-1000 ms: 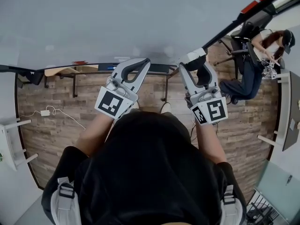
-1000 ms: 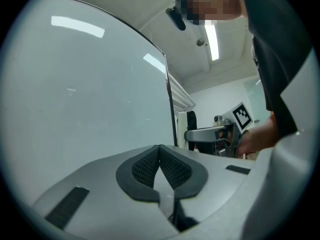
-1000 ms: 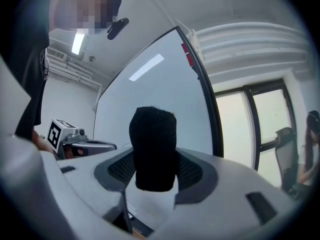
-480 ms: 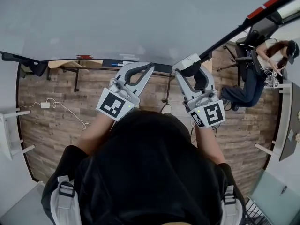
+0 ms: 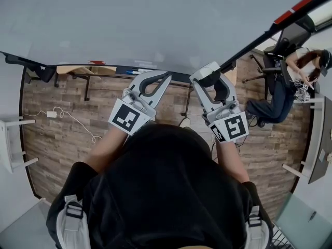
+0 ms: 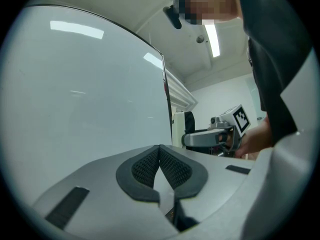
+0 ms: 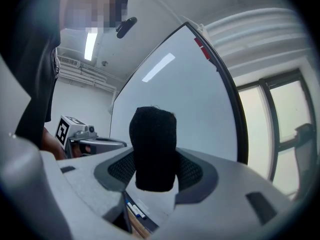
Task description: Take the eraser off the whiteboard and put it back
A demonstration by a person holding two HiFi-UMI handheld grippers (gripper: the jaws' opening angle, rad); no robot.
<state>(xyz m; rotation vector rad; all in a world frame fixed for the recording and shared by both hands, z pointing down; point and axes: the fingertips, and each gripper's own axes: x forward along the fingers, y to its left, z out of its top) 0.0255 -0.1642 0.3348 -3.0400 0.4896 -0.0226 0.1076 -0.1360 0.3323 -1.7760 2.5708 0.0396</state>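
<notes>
The whiteboard fills the top of the head view, with its marker tray along the lower edge. My right gripper is level in front of the board, just right of the tray's end. It is shut on the eraser, a black felt block standing upright between the pads, seen with a pale back from above. My left gripper hovers beside it over the tray, its pads pressed together with nothing between them. In each gripper view the other gripper shows off to the side.
Markers lie in the tray below the eraser. The board's stand legs rest on the wooden floor. A cable and plug lie at the left near a white table. A seated person works at the far right.
My right gripper with the eraser has swung slightly left, closer to the left gripper and the tray. The left gripper has stayed put.
</notes>
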